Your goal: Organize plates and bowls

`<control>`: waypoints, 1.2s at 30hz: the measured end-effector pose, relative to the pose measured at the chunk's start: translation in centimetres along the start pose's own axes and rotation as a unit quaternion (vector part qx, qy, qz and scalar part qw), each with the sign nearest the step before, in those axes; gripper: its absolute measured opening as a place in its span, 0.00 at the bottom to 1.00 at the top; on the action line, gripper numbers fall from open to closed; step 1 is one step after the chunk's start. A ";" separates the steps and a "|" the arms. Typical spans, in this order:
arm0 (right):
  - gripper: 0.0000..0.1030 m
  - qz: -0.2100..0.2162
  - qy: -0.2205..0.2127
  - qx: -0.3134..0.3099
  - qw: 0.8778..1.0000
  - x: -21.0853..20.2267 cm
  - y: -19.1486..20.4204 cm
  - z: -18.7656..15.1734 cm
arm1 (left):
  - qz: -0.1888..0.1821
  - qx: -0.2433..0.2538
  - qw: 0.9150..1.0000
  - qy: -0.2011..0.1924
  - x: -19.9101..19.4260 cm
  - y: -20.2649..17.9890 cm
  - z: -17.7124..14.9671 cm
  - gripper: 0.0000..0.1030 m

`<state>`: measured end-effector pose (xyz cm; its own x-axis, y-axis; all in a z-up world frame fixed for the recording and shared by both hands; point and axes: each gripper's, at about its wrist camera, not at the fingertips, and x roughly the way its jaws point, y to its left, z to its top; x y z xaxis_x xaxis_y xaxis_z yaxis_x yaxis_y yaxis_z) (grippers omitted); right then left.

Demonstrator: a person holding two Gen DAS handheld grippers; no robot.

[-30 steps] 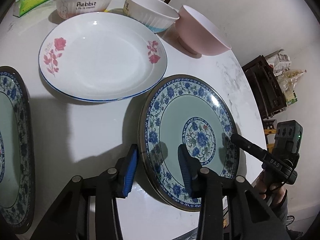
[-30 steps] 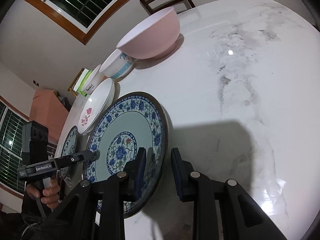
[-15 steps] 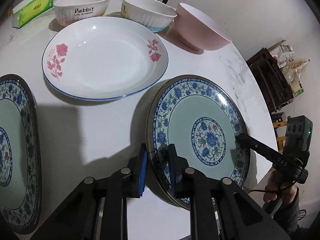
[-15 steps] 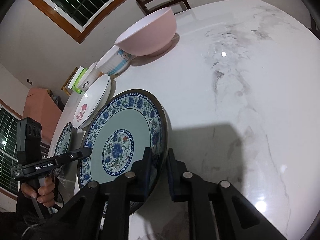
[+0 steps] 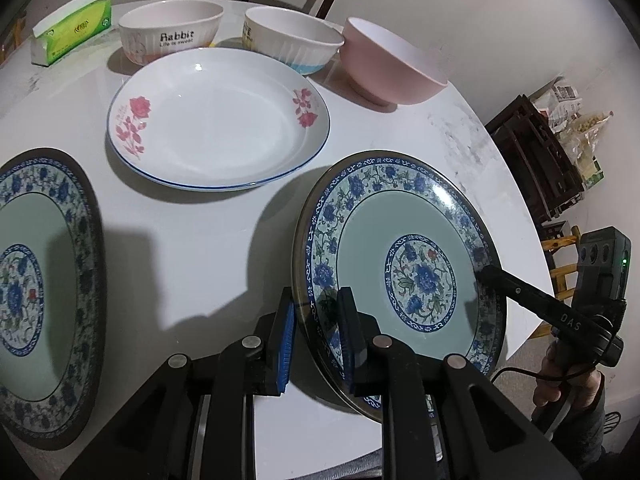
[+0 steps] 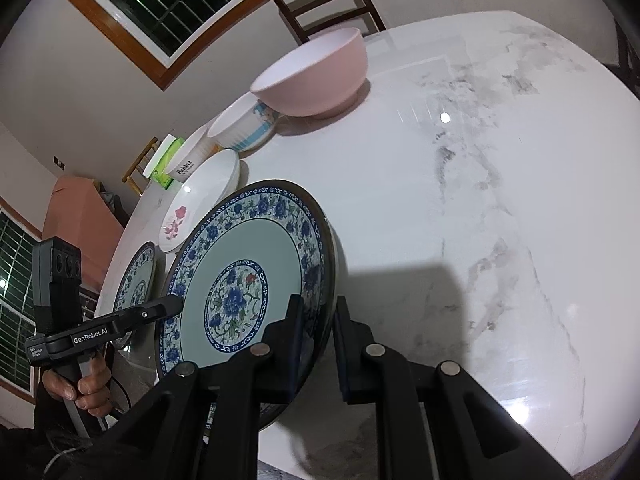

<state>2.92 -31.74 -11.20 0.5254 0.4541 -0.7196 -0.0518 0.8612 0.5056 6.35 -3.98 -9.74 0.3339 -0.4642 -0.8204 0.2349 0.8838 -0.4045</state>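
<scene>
White marble-patterned table (image 6: 460, 208) fills both views, with a barred window (image 6: 168, 0) and a wooden chair (image 6: 328, 4) behind it; on it, the left gripper (image 5: 316, 336) is clamped on the near-left rim of a blue floral plate (image 5: 400, 264), one pad under the rim and one on the face, its jaws having just closed there; the right gripper (image 6: 314, 344) is clamped on the opposite rim of that plate (image 6: 248, 276), so both hands hold one dish, which sits tilted with its near edge off the table near the table's edge.

Outward from the grip: a second blue floral plate (image 5: 44, 292) lies flat to the left, apart from the held one; a white rose plate (image 5: 218, 116) lies beyond, between them; three bowls stand in a row at the far side, a Rabbit bowl (image 5: 172, 30), a ribbed bowl (image 5: 294, 38) touching or nearly touching a pink bowl (image 5: 390, 66); a tissue pack (image 5: 72, 30) sits at the far left.

Judged from this, the sorting is at its start; nothing is stacked yet; the held plate looks bound for its twin, with the rose plate and all three bowls left to gather.
</scene>
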 end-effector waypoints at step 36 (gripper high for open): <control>0.14 0.095 0.075 -0.127 0.984 12.2 22.6 1.0 | 0.120 -0.141 0.976 -0.118 -15.0 18.9 -2.6 0.17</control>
<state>8.98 -6.99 -8.11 0.3555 0.6242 -0.6957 -0.3583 0.7785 0.5154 3.43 19.84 -6.09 0.5564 -0.2124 -0.8033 -0.1260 0.9341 -0.3342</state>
